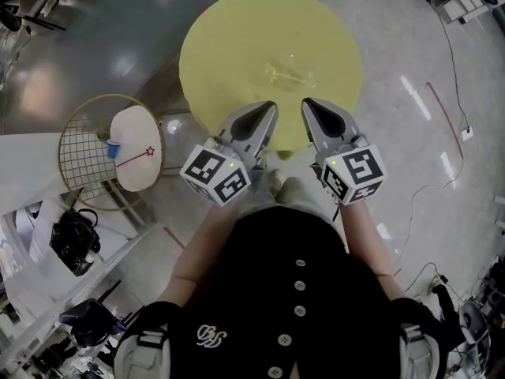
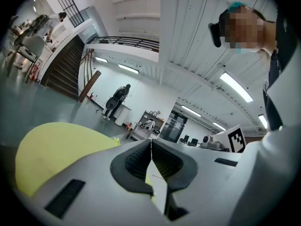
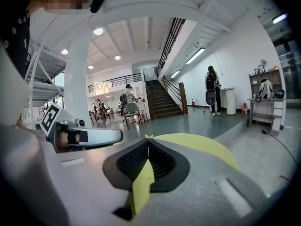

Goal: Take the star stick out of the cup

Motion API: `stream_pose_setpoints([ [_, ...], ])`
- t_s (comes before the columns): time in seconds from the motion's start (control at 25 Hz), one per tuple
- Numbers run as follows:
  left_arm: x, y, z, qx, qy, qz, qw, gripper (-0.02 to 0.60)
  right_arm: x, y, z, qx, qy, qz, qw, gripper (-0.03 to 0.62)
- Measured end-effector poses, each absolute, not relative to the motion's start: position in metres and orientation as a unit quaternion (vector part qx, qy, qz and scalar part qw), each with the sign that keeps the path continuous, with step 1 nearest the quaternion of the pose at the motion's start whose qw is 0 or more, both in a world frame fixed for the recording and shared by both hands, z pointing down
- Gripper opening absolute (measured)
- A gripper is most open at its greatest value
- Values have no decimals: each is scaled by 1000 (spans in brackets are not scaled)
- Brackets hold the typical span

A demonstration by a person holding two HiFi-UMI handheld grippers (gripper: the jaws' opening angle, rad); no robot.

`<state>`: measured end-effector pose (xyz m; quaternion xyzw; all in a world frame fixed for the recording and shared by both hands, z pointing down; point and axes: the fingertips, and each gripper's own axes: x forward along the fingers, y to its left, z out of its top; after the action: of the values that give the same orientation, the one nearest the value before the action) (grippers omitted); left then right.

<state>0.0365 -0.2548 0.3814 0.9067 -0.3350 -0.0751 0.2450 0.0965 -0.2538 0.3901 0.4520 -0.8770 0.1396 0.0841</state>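
At the head view's left, a thin red star stick (image 1: pixel 136 158) slants beside a small blue cup (image 1: pixel 113 148) on a white round tabletop (image 1: pixel 134 176). Its long axis runs from the cup outward, star end toward the round yellow table (image 1: pixel 237 46). Whether its foot sits inside the cup cannot be told. A round gold-rimmed wire grid (image 1: pixel 79 160) borders the white top, and open grey floor (image 1: pixel 394 133) separates the tables. Over the yellow table's near edge, well apart from the stick, the left gripper (image 1: pixel 267 110) and the right gripper (image 1: pixel 310 105) hover, jaws closed tip to tip, holding nothing.
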Motion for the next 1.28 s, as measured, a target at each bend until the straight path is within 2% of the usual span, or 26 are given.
stream_pose_setpoints([
  [0.56,16,-279,429,897,-330,-46,290,14,86,-281,417,451,-871,143,133,5],
  [0.8,13,-294,442,889,-347,-46,295,14,84,-294,434,444,-870,144,159,22],
  [0.96,11,-301,450,884,-354,-51,302,14,81,-300,446,433,-871,135,188,85],
  [1.28,11,-311,466,878,-357,-56,315,14,74,-309,464,418,-868,80,256,89],
])
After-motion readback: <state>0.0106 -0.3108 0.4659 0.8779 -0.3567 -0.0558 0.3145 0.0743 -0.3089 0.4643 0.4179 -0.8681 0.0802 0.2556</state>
